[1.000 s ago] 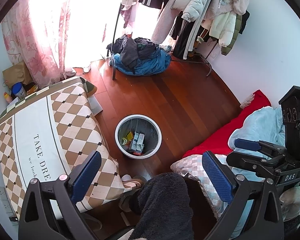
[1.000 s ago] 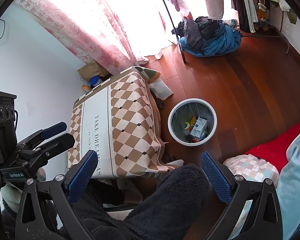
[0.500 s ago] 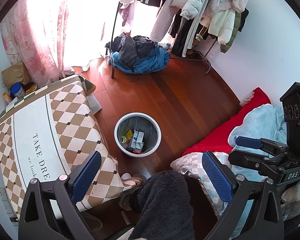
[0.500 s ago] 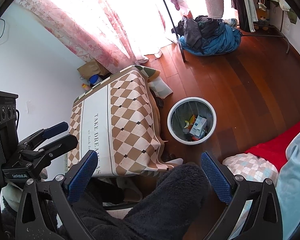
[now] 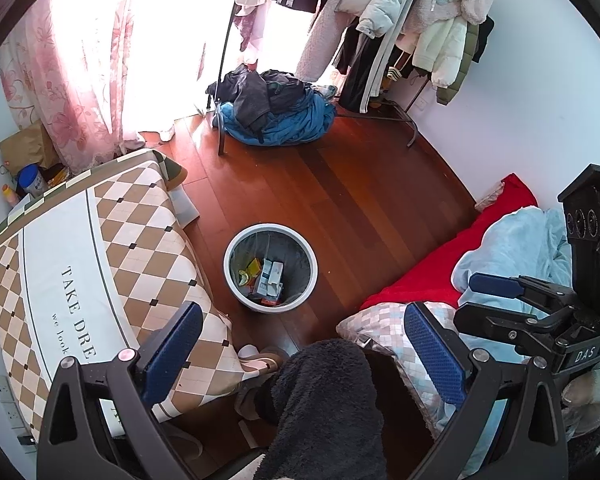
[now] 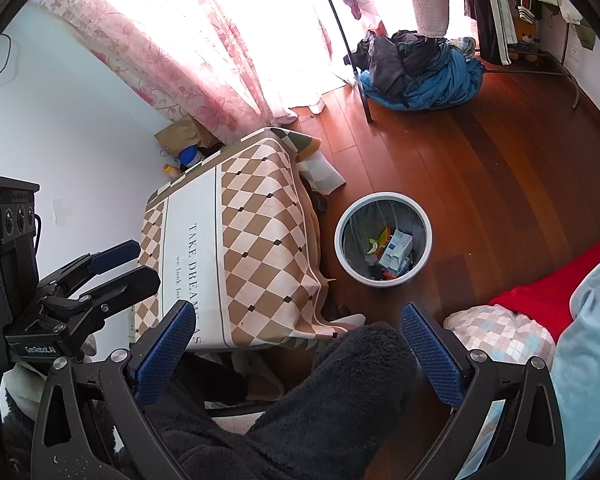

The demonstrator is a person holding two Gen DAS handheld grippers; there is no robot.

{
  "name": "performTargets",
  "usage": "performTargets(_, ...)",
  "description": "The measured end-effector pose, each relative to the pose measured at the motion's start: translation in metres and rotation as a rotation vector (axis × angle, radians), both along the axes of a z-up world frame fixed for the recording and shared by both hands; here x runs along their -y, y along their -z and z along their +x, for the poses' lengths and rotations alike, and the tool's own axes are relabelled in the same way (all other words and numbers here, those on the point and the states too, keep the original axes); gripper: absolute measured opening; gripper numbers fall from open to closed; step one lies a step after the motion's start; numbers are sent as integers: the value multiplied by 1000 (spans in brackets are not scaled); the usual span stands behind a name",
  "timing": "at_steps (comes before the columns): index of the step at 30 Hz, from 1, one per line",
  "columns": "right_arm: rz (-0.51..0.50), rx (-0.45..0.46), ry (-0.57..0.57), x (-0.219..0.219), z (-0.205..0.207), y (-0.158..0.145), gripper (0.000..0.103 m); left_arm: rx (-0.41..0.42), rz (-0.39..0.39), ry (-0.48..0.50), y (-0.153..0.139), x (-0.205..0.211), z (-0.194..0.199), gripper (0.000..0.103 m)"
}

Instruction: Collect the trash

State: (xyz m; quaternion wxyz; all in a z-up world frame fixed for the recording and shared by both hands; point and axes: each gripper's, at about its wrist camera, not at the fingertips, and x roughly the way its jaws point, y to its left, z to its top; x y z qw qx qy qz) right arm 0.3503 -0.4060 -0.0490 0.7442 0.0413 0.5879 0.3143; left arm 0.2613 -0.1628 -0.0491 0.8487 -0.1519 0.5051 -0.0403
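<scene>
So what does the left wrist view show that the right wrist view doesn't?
Only the left wrist view shows the jackets hanging on the rack and the right tool from the side, open, over the bedding. Only the right wrist view shows the left tool from the side, open, near the wall. Both show the bin with trash already in it, standing on the wood floor beside the checkered cover, the blue clothes pile, and each camera's own open, empty fingers.

the checkered tablecloth (image 6: 260, 240) reads "take dreams", the right gripper (image 5: 500, 300) "das", the left gripper (image 6: 112, 268) "genrobot.ai".
</scene>
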Motion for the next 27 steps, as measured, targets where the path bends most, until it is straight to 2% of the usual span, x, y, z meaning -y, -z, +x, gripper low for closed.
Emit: performTargets(27,-9,3,-5,5,-2,-1,103,5,-23,11,-3,3,-3,103)
